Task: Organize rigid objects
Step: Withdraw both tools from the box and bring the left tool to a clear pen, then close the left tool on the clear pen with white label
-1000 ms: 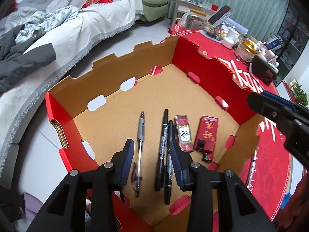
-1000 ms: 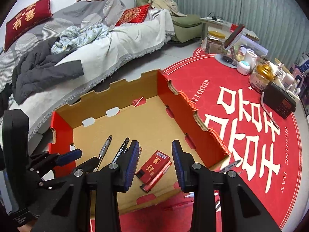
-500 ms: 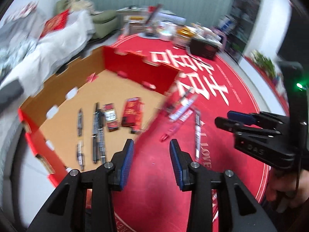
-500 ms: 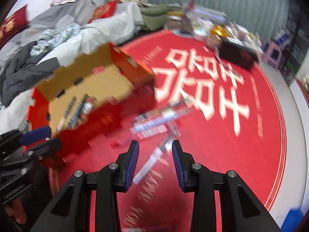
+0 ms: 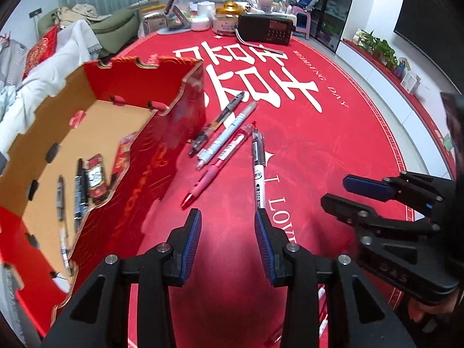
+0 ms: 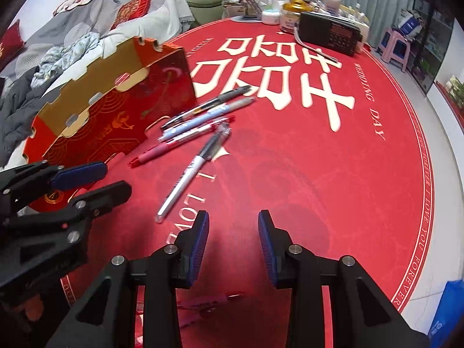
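Presently catalogued: four pens loose on the red mat [image 5: 333, 150], just beside the box [image 5: 162, 156] and outside its near wall. Black pen [image 5: 220, 120], pale pen [image 5: 229, 133] and red pen [image 5: 220, 162] lie close together, roughly parallel; the white pen [image 5: 258, 171] lies a little apart, angled toward the left gripper [image 5: 227, 243].

Box, open-topped card: holds several pens [image 5: 78, 191] laid side by side and a small red packet [image 5: 95, 179], with another red packet partly hidden behind the wall. Likely these are already sorted, the loose four pending.

Left gripper: jaws partly open, empty, poised over the mat near the white pen's end.

Right gripper [image 6: 233, 243]: jaws partly open, empty, over bare mat, pens ahead to its left.
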Motion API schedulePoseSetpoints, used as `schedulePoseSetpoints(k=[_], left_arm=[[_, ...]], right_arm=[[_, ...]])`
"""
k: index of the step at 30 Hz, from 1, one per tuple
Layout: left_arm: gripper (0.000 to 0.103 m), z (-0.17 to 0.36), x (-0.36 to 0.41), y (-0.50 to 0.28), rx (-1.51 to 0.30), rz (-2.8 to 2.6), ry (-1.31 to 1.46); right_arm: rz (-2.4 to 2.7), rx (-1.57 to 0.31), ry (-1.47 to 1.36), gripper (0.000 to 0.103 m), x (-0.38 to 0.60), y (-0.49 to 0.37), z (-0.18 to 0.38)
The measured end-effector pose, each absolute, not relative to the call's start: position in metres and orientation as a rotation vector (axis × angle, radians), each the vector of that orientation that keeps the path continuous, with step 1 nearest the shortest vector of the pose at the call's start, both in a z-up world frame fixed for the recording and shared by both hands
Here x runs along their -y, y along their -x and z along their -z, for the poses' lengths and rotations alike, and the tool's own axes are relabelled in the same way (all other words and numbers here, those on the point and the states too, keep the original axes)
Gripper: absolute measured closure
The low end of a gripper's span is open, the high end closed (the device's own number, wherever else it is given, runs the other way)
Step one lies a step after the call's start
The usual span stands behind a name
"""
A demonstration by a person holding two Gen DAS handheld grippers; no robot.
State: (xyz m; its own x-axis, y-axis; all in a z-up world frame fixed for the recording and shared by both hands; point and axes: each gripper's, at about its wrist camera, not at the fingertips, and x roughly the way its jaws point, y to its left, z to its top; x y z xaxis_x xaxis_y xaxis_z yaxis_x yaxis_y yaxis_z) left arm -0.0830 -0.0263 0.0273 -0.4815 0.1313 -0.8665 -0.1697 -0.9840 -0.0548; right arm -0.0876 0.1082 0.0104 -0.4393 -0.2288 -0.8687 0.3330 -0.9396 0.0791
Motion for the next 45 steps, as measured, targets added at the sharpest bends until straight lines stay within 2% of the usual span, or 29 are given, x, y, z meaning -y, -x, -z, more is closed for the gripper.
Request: schedulePoseSetpoints(k=[13, 23, 24, 26, 28, 30, 32, 34, 42, 45], left_arm=[[0.062, -0.006, -0.005, 0.103, -0.046, -2.477, 1.535], [0.062, 0.007, -0.016, 0.119, -0.078, -2.471, 1.586], [0.062, 0.007, -0.016, 0.120, -0.085, -2.475, 1.585], [0.070, 0.008, -0.016, 0.120, -0.100, -2.494, 1.592], [0.086, 0.008, -0.011, 0.121, -0.086, -2.521, 1.597], [0.092, 0.008, -0.002, 0.120, -0.018, -2.535, 1.596], [0.093, 0.008, -0.001, 0.119, -0.020, -2.537, 1.587], [0.093, 0.008, -0.008, 0.117, -0.099, -2.555, 1.573], [0.093, 0.008, 0.000, 0.111, -0.082, -2.532, 1.553], [0.093, 0.007, 0.006, 0.103, -0.055, -2.514, 1.565]], right_arm=[[2.443, -0.046, -1.422, 0.067, -0.136, 0.112, -0.010], [2.399, -0.040, -1.432, 0.067, -0.150, 0.134, 0.001], [2.375, -0.068, -1.425, 0.067, -0.147, 0.140, 0.002], [2.315, -0.152, -1.394, 0.067, -0.140, 0.153, 0.001], [2.259, -0.275, -1.339, 0.067, -0.131, 0.163, 0.000], [2.191, -0.386, -1.287, 0.067, -0.122, 0.171, 0.000], [2.108, -0.493, -1.226, 0.066, -0.112, 0.176, 0.000], [2.037, -0.600, -1.155, 0.067, -0.101, 0.177, -0.002], [1.815, -0.815, -0.998, 0.066, -0.062, 0.176, 0.004], [1.757, -0.826, -0.967, 0.066, -0.049, 0.177, 0.007]])
